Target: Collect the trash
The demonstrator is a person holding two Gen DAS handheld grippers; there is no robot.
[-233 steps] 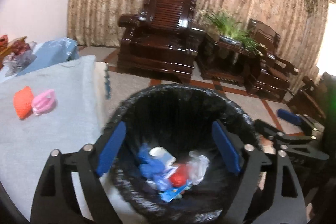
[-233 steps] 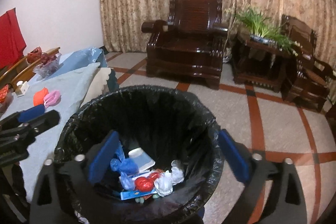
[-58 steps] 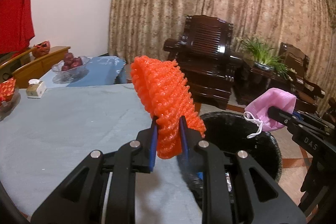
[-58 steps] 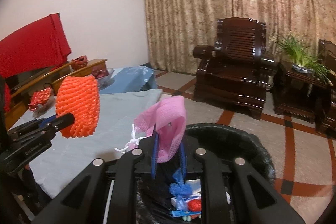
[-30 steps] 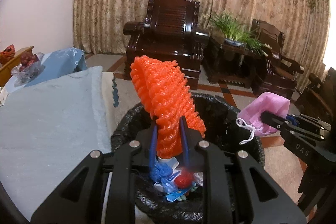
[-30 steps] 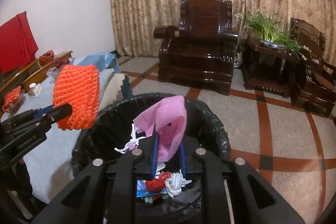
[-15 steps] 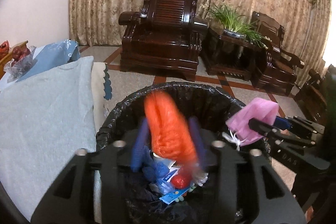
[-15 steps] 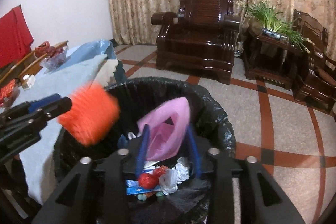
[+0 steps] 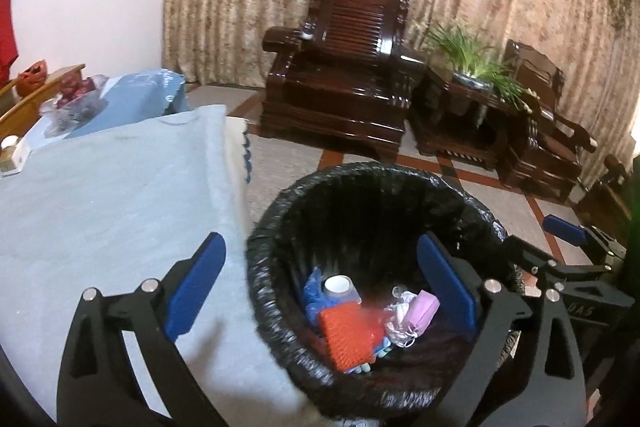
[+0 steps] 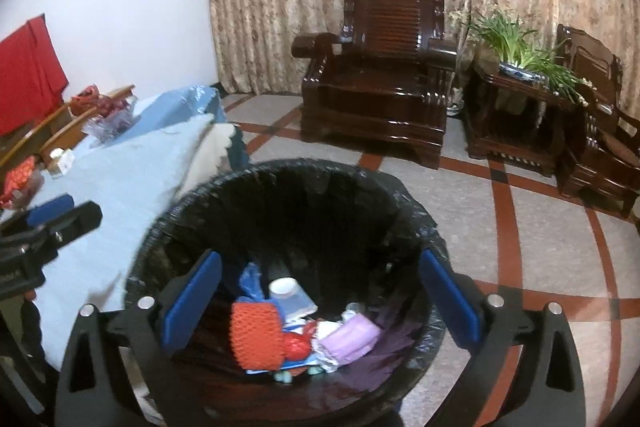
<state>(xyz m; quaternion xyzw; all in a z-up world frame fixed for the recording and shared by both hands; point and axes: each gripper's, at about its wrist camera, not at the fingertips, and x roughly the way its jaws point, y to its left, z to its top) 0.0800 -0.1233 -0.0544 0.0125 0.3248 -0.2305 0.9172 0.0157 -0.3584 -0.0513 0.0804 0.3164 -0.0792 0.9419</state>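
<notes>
A black-lined trash bin [image 9: 372,175] [image 10: 280,167] stands on the floor beside the table. Inside it lie an orange foam net [image 9: 346,337] [image 10: 256,335], a pink face mask [image 9: 422,309] [image 10: 352,341] and several older scraps. My left gripper [image 9: 322,287] hovers over the bin's left rim, its jaws opening wide with nothing between them. My right gripper [image 10: 320,297] hangs above the bin, jaws opening wide and empty as well. The left gripper [image 10: 48,223] also shows at the left edge of the right wrist view, and the right gripper [image 9: 576,251] at the right edge of the left wrist view.
A table under a light blue cloth [image 9: 100,195] [image 10: 120,171] borders the bin on the left, with a fruit bowl [image 9: 74,103] at its far end. Dark wooden armchairs [image 9: 344,67] [image 10: 384,71], a side table with a plant [image 9: 476,67] and tiled floor [image 10: 540,247] lie beyond.
Both grippers opened over the bin. The orange foam net dropped from the left one and the pink mask from the right one; both now lie in the bin.
</notes>
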